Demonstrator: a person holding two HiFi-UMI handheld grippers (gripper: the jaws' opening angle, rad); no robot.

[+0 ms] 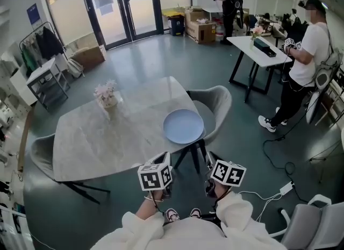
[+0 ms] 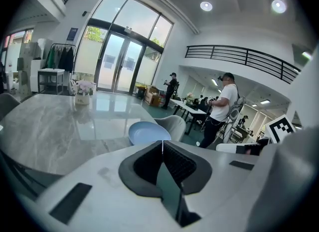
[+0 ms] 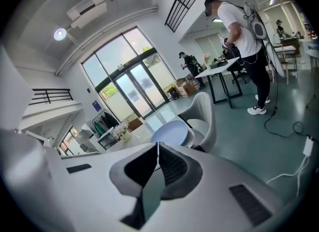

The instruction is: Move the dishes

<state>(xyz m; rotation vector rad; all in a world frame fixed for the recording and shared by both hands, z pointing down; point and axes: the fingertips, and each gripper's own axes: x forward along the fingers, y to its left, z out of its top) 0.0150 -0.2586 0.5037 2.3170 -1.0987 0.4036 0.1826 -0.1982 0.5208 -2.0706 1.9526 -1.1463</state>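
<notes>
Both the left gripper (image 2: 162, 142) and the right gripper (image 3: 158, 144) are sitting with jaws together, gripping nothing. The plate (image 1: 183, 126) is lying at the table's (image 1: 91, 141) right edge beside a chair (image 1: 216, 102), apart from both: 1 o'clock from the left, 11 o'clock from the right, neither clearly nearer. Being round, it is offering no long axis. No readable writing is showing.
</notes>
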